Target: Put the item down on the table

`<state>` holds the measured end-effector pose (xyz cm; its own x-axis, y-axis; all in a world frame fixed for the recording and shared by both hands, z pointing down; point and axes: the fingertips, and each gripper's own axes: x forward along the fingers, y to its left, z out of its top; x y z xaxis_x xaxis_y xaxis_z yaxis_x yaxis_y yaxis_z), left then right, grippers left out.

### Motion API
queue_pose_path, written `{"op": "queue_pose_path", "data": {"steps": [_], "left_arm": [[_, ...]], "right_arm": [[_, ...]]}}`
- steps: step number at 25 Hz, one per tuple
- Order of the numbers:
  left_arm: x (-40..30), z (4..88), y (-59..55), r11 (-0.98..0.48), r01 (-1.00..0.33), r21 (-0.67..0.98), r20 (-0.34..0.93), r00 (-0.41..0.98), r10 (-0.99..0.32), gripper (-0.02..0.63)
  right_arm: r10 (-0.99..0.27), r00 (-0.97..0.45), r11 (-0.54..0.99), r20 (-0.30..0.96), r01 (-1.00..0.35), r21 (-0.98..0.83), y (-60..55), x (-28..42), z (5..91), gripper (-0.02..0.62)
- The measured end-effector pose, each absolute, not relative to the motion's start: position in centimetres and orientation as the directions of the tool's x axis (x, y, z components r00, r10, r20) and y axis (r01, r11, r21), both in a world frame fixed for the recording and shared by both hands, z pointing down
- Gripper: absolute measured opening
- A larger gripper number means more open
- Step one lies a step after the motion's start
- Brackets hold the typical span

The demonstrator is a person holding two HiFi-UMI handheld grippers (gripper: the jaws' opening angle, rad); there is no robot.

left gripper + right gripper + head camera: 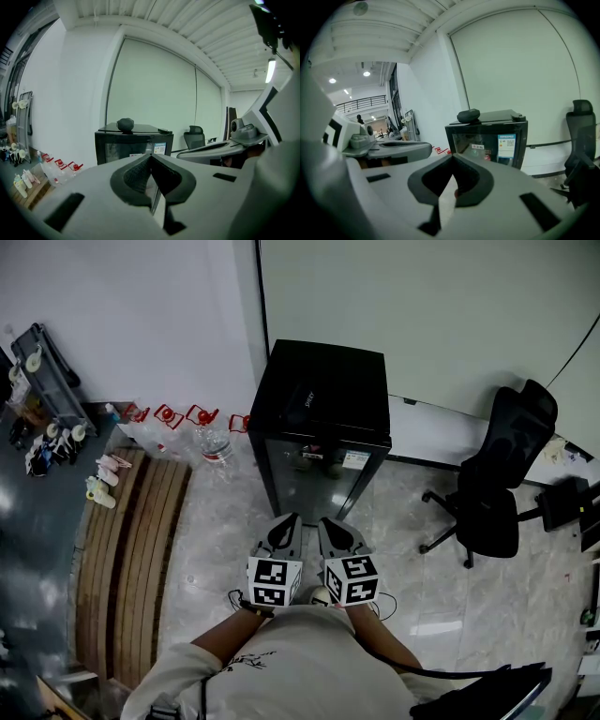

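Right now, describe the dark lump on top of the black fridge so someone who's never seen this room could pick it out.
Find the black glass-door fridge against the pale wall, left of the office chair. On its flat top, toward the left side, lies the dark lump. It is rounded and raised, unlike the small flat dark piece toward the right.

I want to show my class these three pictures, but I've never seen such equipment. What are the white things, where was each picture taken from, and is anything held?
A person holds two clamp tools: the left gripper and the right gripper. One picture comes from a camera on the person's head, looking down; the others from a camera riding on each gripper. Both pairs of jaws are closed on nothing. Ahead stands a black cabinet with a dark lump on top.
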<state>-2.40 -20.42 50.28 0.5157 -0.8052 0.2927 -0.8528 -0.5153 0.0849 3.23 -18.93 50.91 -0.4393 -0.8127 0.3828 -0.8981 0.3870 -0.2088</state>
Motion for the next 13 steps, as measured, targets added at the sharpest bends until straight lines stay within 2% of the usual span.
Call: {"op": "queue_pose_path", "data": {"steps": [13], "left_arm": [[-2.06, 49.97, -20.21, -0.521, -0.851, 0.072, 0.286, 0.518, -0.806, 0.006]], "right_arm": [[-0.813, -0.45, 0.396, 0.37, -0.893, -0.216, -18.8, 3.05, 50.5, 0.005]]}}
